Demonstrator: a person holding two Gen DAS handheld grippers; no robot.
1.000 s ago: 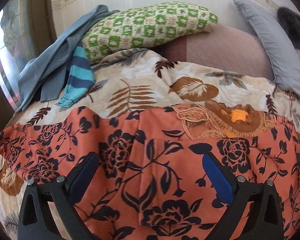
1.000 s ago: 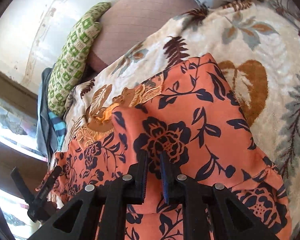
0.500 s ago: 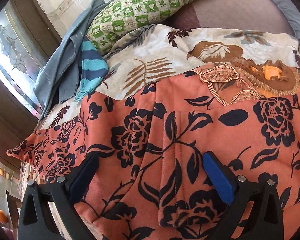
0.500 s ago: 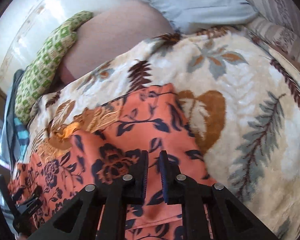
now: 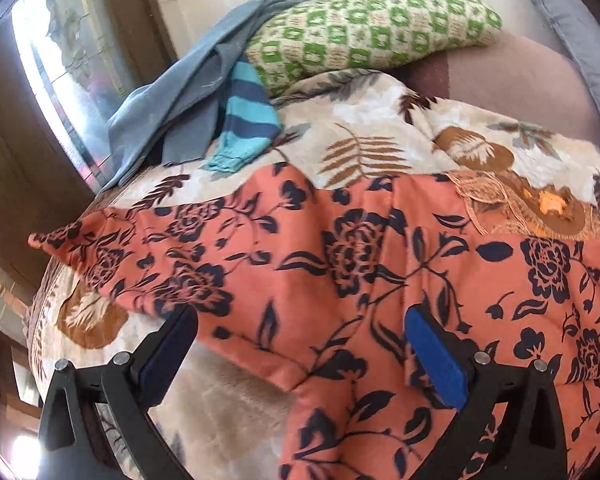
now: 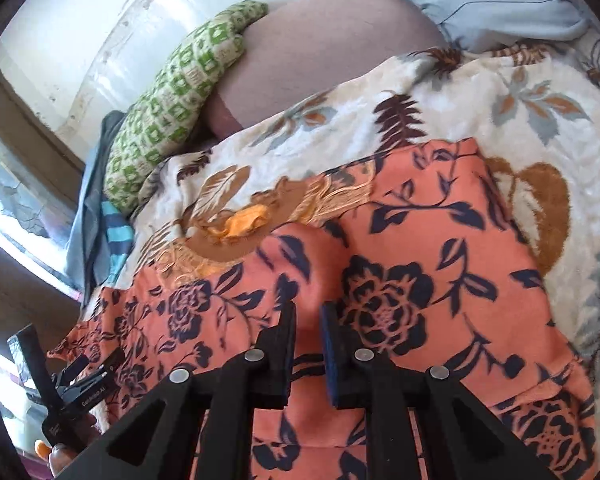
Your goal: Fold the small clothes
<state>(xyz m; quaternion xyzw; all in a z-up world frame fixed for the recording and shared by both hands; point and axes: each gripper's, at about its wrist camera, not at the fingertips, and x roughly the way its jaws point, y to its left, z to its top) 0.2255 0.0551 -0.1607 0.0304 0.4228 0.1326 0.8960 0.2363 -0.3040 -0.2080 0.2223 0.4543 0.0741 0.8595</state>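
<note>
Both wrist views look steeply down, close over the same orange floral garment (image 5: 340, 280).

orange floral garment (image 5: 340, 280): 1 | pillows (image 5: 372, 32): 2 | blanket (image 5: 360, 140): 1

Only one bit of lettering shows: small white print on the black body of the left gripper (image 6: 74, 394), at the lower left of the right wrist view. It is too small and blurred to read with certainty. A second white mark sits lower on the same black part, also unreadable. No text shows in the left wrist view
</note>
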